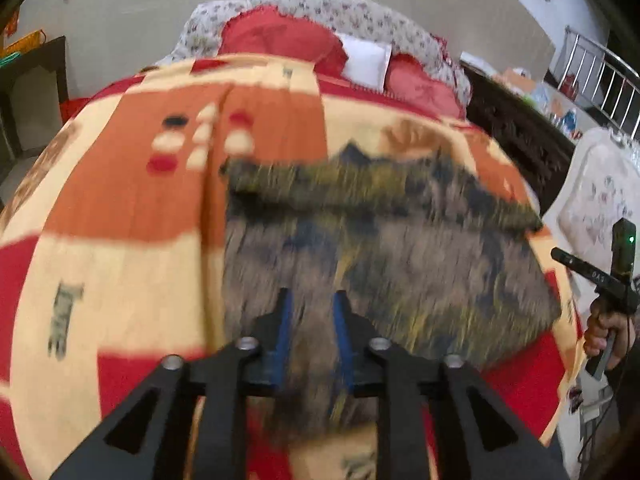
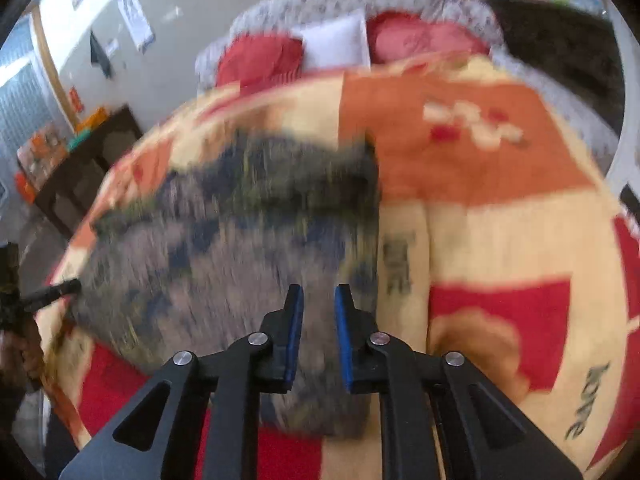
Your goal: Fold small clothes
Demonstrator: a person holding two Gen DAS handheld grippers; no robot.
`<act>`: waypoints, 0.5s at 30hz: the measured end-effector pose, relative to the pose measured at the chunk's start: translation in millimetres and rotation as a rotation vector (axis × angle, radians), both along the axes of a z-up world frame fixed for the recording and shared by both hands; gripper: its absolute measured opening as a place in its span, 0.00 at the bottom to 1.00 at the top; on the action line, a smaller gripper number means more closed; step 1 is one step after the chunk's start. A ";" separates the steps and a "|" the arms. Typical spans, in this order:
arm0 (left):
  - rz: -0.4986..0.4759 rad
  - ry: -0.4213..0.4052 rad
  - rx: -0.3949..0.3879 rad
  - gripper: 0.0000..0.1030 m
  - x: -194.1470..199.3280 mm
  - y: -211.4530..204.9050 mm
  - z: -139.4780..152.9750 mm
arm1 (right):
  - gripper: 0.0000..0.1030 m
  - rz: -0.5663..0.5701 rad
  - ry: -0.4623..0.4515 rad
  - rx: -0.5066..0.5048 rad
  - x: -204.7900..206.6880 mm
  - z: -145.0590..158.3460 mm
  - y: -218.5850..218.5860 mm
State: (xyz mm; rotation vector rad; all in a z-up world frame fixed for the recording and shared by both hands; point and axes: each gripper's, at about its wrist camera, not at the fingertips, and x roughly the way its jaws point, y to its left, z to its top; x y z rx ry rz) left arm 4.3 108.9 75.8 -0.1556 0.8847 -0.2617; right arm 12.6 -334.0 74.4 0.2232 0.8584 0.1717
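A small grey, navy and olive patterned garment (image 1: 384,248) lies flat on the orange, cream and red blanket (image 1: 120,200) on a bed; its far edge is folded over. My left gripper (image 1: 313,300) is open, its blue pads above the garment's near left part. My right gripper (image 2: 319,292) is open above the garment (image 2: 224,240) near its right edge. The right gripper also shows at the right border of the left wrist view (image 1: 600,276), held in a hand beside the bed. Both views are motion-blurred.
Red pillows (image 1: 276,40) and a white pillow (image 1: 366,60) lie at the bed's head against a floral headboard. A dark cabinet (image 2: 80,176) stands left of the bed. A dark wooden bedside unit (image 1: 516,128) and a metal rail (image 1: 600,72) are at the right.
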 end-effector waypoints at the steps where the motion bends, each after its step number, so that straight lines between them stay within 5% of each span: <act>1: 0.008 0.008 0.003 0.28 13.1 -1.3 -2.6 | 0.17 -0.009 0.002 -0.021 13.6 3.6 2.6; 6: 0.032 0.189 0.066 0.28 75.1 -16.9 -39.0 | 0.17 0.036 0.205 -0.114 72.2 -29.1 28.8; 9: 0.024 0.185 0.082 0.33 80.6 -21.8 -37.8 | 0.17 0.049 0.236 -0.148 80.6 -43.4 34.7; 15: 0.043 0.138 0.114 0.37 121.7 -19.8 -13.2 | 0.19 0.038 0.285 -0.056 108.6 -31.4 17.1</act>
